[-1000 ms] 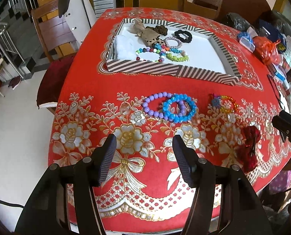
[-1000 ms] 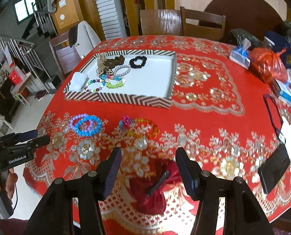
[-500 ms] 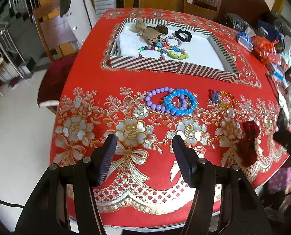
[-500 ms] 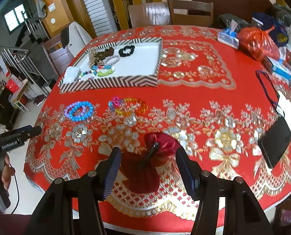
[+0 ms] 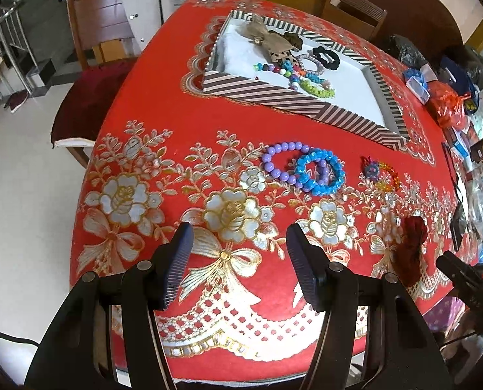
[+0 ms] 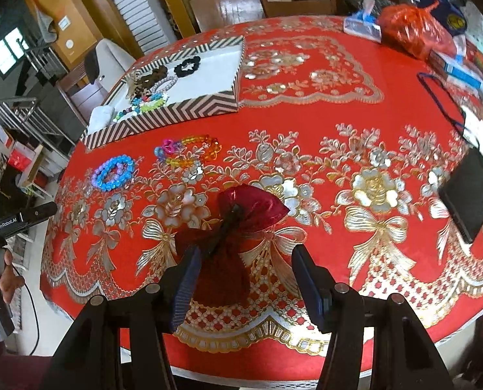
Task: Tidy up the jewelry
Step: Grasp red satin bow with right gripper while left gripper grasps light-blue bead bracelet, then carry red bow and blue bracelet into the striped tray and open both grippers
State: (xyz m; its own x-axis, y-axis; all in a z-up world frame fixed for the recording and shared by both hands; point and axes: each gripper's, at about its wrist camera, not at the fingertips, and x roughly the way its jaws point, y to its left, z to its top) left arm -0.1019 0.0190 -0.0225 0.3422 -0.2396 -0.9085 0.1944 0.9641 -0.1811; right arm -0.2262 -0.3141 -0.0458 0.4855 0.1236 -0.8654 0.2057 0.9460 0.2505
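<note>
A blue bead bracelet (image 5: 320,175) overlaps a purple bead bracelet (image 5: 282,162) on the red tablecloth, with a multicoloured bracelet (image 5: 381,174) to their right. A dark red hair bow (image 6: 238,224) lies near the table's front edge. My right gripper (image 6: 241,279) hangs open just above it, the bow's near end between the fingers but not pressed. My left gripper (image 5: 238,260) is open over bare cloth, short of the bracelets. A striped tray (image 5: 273,96) at the back holds several bracelets and hair ties.
Wooden chairs (image 5: 98,22) stand around the table. Bags and packets (image 6: 413,32) crowd the far right of the table, and a black flat case (image 6: 468,198) with a cord lies near the right edge. The left gripper's handle and a hand (image 6: 4,273) show at the left.
The right gripper has come down and closer to the dark red bow, which now reaches between its fingers. The left gripper has shifted and rolled a little; the bracelets have not moved.
</note>
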